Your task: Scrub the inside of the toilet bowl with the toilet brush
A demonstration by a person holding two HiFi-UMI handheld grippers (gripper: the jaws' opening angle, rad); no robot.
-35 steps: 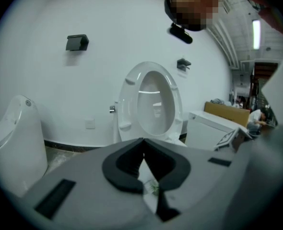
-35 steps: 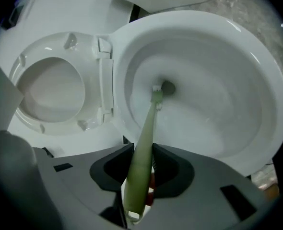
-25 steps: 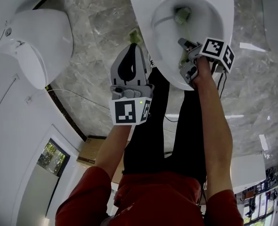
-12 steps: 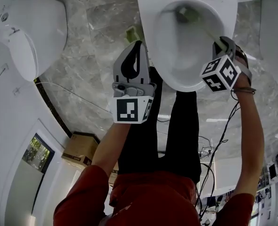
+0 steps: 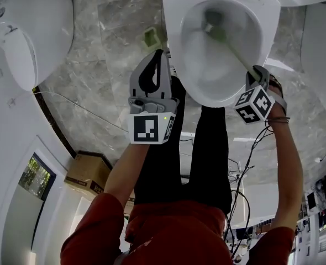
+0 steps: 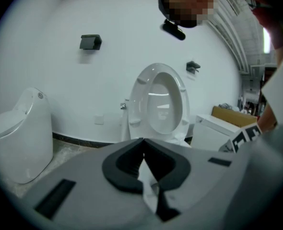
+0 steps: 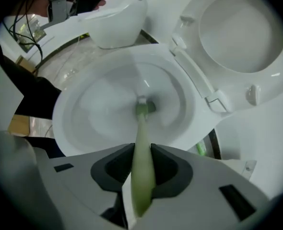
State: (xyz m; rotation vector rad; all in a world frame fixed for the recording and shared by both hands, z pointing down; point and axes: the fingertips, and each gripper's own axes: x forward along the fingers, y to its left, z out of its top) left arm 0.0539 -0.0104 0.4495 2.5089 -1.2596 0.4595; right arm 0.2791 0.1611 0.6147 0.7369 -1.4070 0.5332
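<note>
The white toilet bowl (image 5: 177, 48) lies open below me. My right gripper (image 5: 257, 75) hangs over its right front rim and points down into it. It is shut on the pale green handle (image 7: 142, 163) of the toilet brush. The handle slants down into the bowl (image 7: 84, 114), and the green brush head (image 7: 143, 107) rests near the drain at the bottom (image 5: 216, 31). My left gripper (image 5: 158, 55) hovers beside the bowl's left side, over the floor. Its jaws are shut with nothing in them (image 6: 142, 143).
The seat and lid (image 7: 242, 28) stand raised behind the bowl. A second white toilet (image 5: 36, 37) sits to the left. A green brush holder (image 5: 152, 37) stands on the marble floor beside the bowl. A cardboard box (image 5: 88, 175) and black cables (image 5: 246, 164) lie near my legs.
My right gripper has swung from the bowl's front rim to its right side and rolled around the handle. The brush head stayed deep in the bowl. The left gripper held still.
</note>
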